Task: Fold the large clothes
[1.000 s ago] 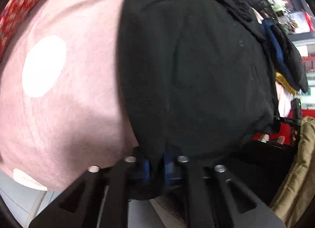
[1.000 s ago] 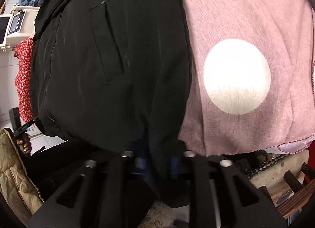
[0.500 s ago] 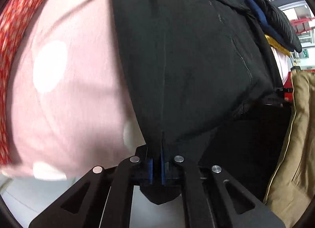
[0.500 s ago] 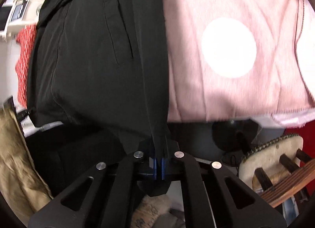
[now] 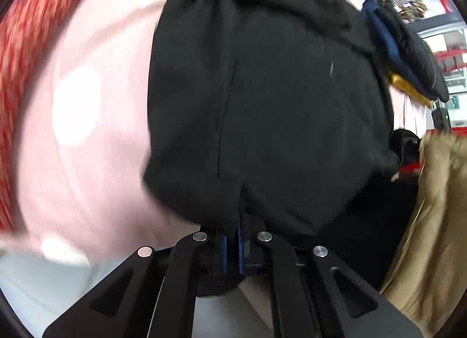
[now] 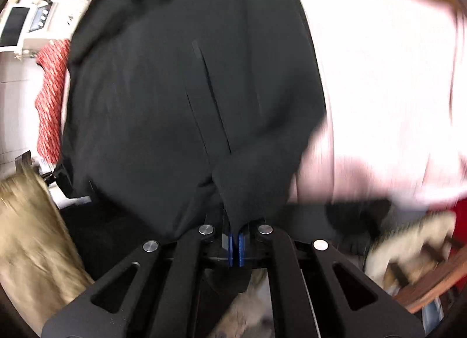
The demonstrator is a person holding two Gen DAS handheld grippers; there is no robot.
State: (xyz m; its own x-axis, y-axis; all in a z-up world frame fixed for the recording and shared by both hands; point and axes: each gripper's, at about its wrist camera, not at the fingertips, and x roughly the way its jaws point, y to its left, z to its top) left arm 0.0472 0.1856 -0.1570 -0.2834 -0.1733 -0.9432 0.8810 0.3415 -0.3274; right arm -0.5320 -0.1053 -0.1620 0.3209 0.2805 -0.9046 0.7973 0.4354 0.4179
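Note:
A large black jacket [image 5: 277, 110] lies spread on a pink sheet with white dots [image 5: 87, 133]. My left gripper [image 5: 232, 238] is shut on the jacket's near hem, cloth pinched between the blue pads. In the right wrist view the same jacket [image 6: 189, 98] shows a slit pocket, and my right gripper [image 6: 235, 238] is shut on the hem at the other side. The pink sheet [image 6: 394, 90] runs to the right there. Both views are blurred by motion.
A red patterned cloth [image 5: 20, 55] lies at the far left edge. Dark blue and yellow clothes [image 5: 408, 69] are piled at the far right. A tan padded coat [image 5: 432, 221] hangs near me; it also shows in the right wrist view [image 6: 32, 235]. A wooden frame [image 6: 423, 273] is low right.
Both grippers closed fully on the hem and have lifted and pulled it; the jacket's lower edge bunches toward the jaws and the views blur with motion.

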